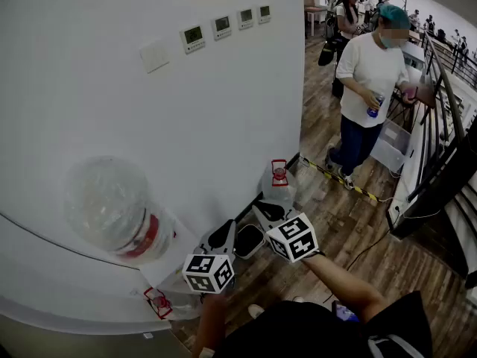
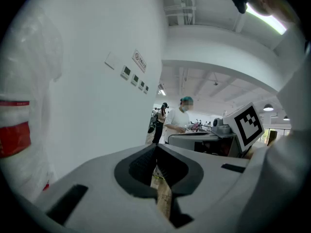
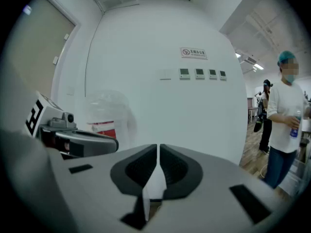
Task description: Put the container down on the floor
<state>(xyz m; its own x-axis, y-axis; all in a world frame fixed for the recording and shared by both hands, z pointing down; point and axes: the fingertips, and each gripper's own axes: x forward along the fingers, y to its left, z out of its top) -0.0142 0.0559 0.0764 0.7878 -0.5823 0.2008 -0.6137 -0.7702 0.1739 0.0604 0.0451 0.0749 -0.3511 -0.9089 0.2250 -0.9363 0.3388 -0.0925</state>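
Two grippers, our left gripper [image 2: 156, 154] and right gripper [image 3: 158, 152], hang side by side above the wooden floor [image 1: 350, 230], fingers clenched on nothing. We see the clear container [image 1: 112, 203] with its red band against the white wall [image 1: 223, 110], left of the left gripper and touched by neither.

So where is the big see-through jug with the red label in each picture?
Head view: the jug is at the left, about halfway down.
Left gripper view: the jug is at the far left edge, partly cut off.
Right gripper view: the jug is left of centre, and looks faint.
Shared landmark: the row of small wall panels.
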